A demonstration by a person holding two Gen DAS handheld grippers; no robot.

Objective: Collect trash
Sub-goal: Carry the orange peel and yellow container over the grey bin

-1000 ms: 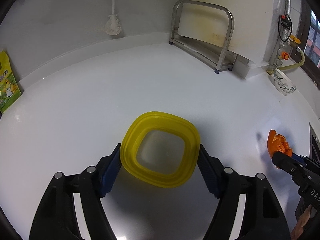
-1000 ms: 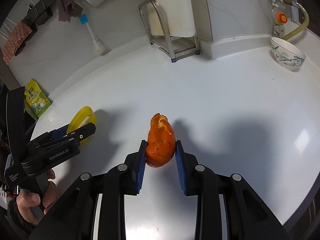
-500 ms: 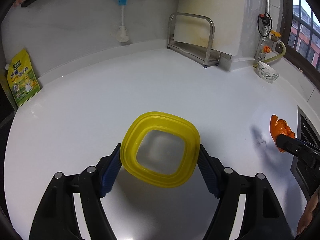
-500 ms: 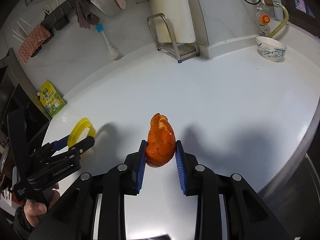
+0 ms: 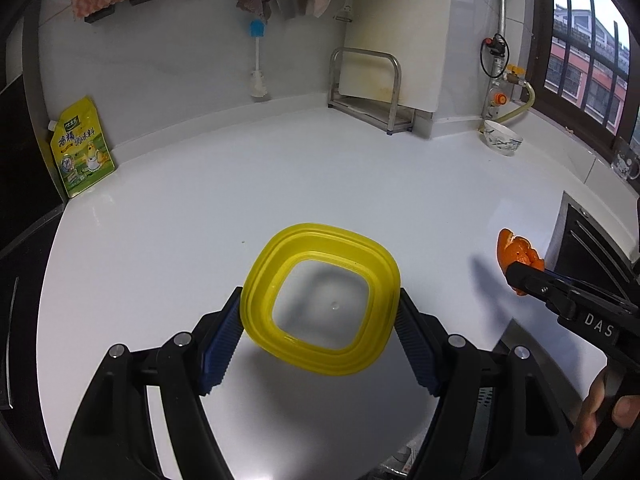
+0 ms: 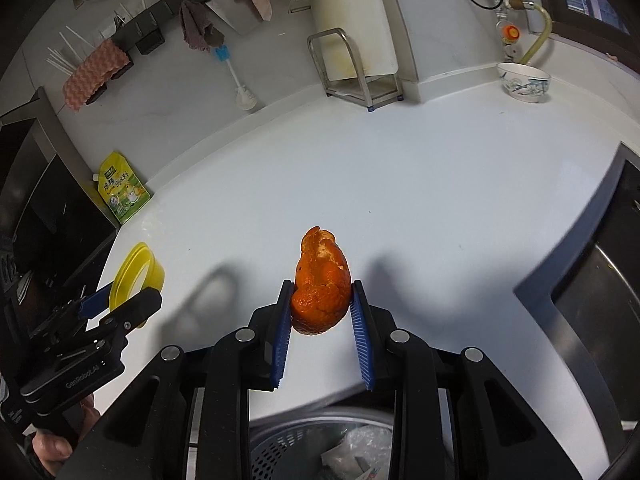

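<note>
We hold the left hand-held gripper (image 5: pixel 320 326) clamped on a yellow plastic lid (image 5: pixel 322 299), its blue pads pressing the lid's two sides above the white table (image 5: pixel 200 208). Our right hand-held gripper (image 6: pixel 321 312) grips an orange peel (image 6: pixel 321 284) between its blue pads, lifted clear of the table. The left view shows the peel (image 5: pixel 516 250) only as a small lump at the right edge, with fingers (image 5: pixel 600 404) on the gripper handle below it. The right view shows the lid (image 6: pixel 134 270) edge-on at far left. Only the right view looks down at a perforated metal bin (image 6: pixel 296 444) at the bottom edge, with crumpled plastic wrap (image 6: pixel 360 452) inside. Both views show a yellow seasoning pouch (image 5: pixel 80 148) against the back wall, a dish rack (image 5: pixel 368 92), and a patterned bowl (image 5: pixel 502 142). The window (image 5: pixel 588 60) shows clearly only in the left view.
</note>
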